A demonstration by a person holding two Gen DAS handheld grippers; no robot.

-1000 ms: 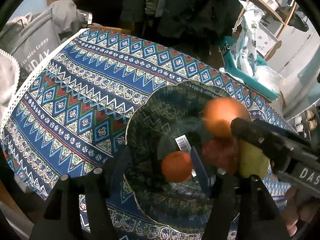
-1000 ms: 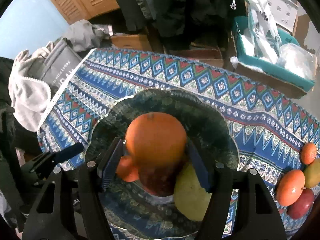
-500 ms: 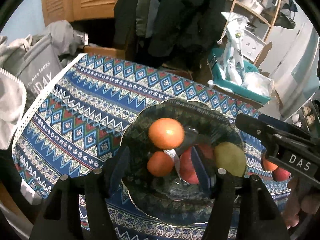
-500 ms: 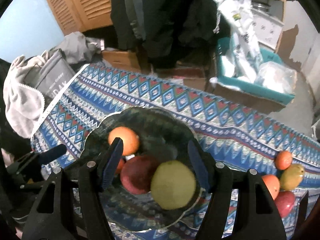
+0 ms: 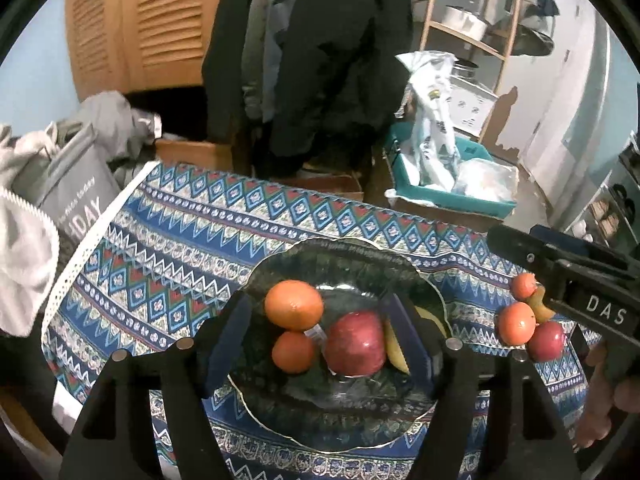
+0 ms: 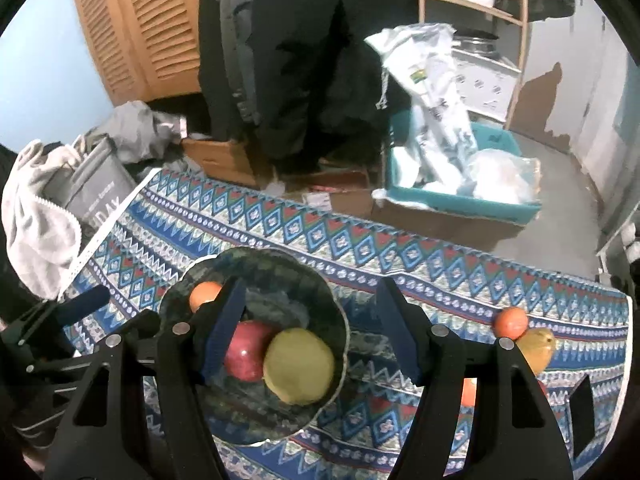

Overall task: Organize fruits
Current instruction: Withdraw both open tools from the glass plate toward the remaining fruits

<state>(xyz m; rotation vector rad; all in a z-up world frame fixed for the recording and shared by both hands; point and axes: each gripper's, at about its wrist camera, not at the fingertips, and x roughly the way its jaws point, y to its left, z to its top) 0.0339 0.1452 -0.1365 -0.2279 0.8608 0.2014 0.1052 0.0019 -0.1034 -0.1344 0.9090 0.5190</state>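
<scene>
A dark green scalloped plate (image 5: 344, 256) (image 6: 256, 260) on the patterned cloth holds a large orange (image 5: 294, 310) (image 6: 202, 294), a small orange (image 5: 293, 352), a red apple (image 5: 354, 342) (image 6: 246, 350) and a yellow-green fruit (image 6: 299, 366) (image 5: 394, 346). Loose fruit lies on the cloth at the right: two oranges (image 5: 516, 322), a red apple (image 5: 546, 340), a yellow-green fruit (image 6: 536, 344) and a small orange (image 6: 510, 320). My left gripper (image 5: 320, 336) is open and empty above the plate. My right gripper (image 6: 310, 332) is open and empty over the plate's right edge; its body shows in the left wrist view (image 5: 576, 276).
The table carries a blue patterned cloth (image 5: 168, 248) with a white left hem. Behind it are a teal bin of plastic bags (image 6: 452, 196), cardboard boxes (image 6: 224, 160), hanging dark coats (image 5: 320, 40) and a grey bag (image 5: 76, 196) at the left.
My right gripper let the large orange go onto the plate and has pulled up and to the right. My left gripper has also risen and backed away.
</scene>
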